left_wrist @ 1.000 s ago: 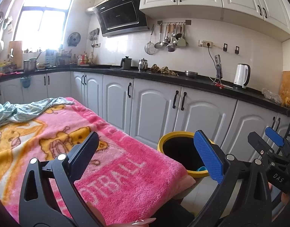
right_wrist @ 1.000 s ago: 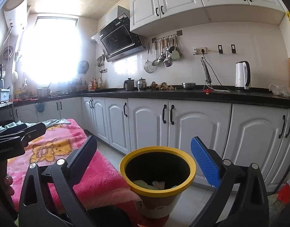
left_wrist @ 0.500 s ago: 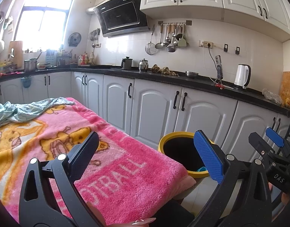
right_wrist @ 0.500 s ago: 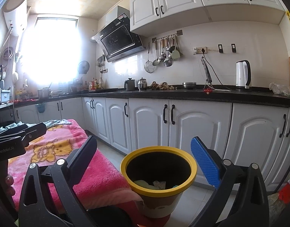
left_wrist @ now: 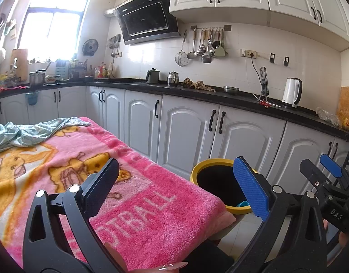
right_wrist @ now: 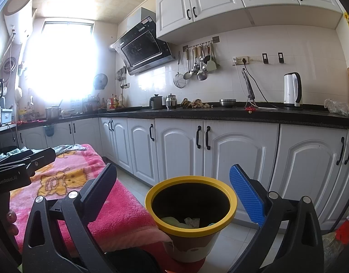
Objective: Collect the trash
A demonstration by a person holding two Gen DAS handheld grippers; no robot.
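Trash [right_wrist: 185, 221] lies in yellow-rimmed bin [right_wrist: 229, 193]; pink blanket [left_wrist: 138, 204] shows none left. Left gripper [left_wrist: 174, 182], right gripper [right_wrist: 174, 188]: jaws wide, empty.

A home kitchen: range hood [left_wrist: 149, 20], white cabinets [left_wrist: 188, 132], hanging utensils [left_wrist: 204, 45], kettle [left_wrist: 292, 92].

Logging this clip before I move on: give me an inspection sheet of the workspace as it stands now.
Surface: pink blanket covers the table; a pale green cloth lies crumpled at its far end.
Job's things: yellow-rimmed bin on the floor beside the table, scraps inside.
Clutter: no loose trash seen on the blanket.
Grippers: left gripper open, empty, over the blanket; right gripper open, empty, facing the bin.
Cables: a cord runs from the wall socket to a phone on a stand.
Surroundings: white cabinets, black counter, kettle, hanging utensils, range hood.
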